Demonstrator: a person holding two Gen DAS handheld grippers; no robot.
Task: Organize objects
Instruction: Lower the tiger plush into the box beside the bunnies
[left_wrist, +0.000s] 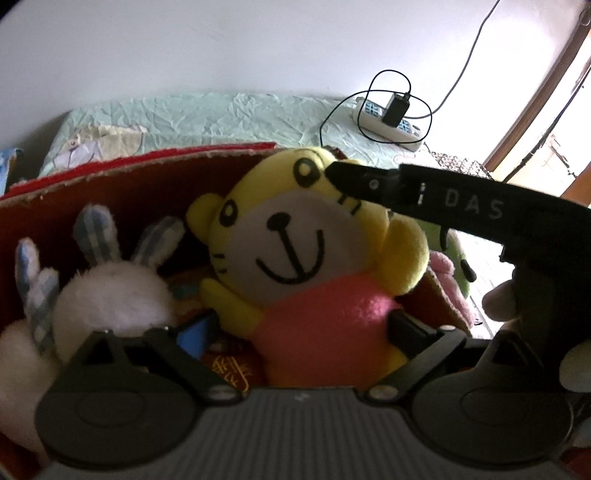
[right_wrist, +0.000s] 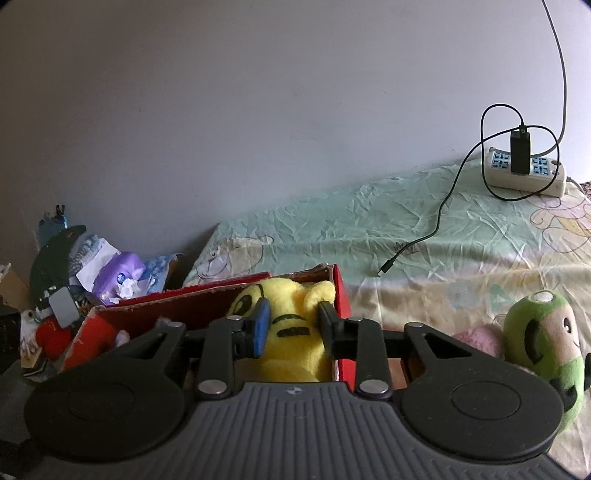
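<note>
A yellow tiger plush (left_wrist: 295, 236) in a pink shirt sits upright in a red cardboard box (left_wrist: 147, 173). My left gripper (left_wrist: 301, 330) stands wide open around the plush's body; its blue-padded left finger is clear of it. A black finger (left_wrist: 369, 184) of the right gripper reaches in from the right onto the tiger's head. In the right wrist view, my right gripper (right_wrist: 293, 326) is shut on the yellow plush's head (right_wrist: 291, 321), which bulges between the pads above the red box (right_wrist: 340, 295).
A white rabbit plush (left_wrist: 110, 291) with checked ears lies in the box's left part. A green plush (right_wrist: 543, 343) and a pink one (right_wrist: 480, 339) lie on the bedsheet to the right. At the back are a power strip (right_wrist: 524, 173) and a cable (right_wrist: 439, 218). Clutter (right_wrist: 110, 280) is piled left.
</note>
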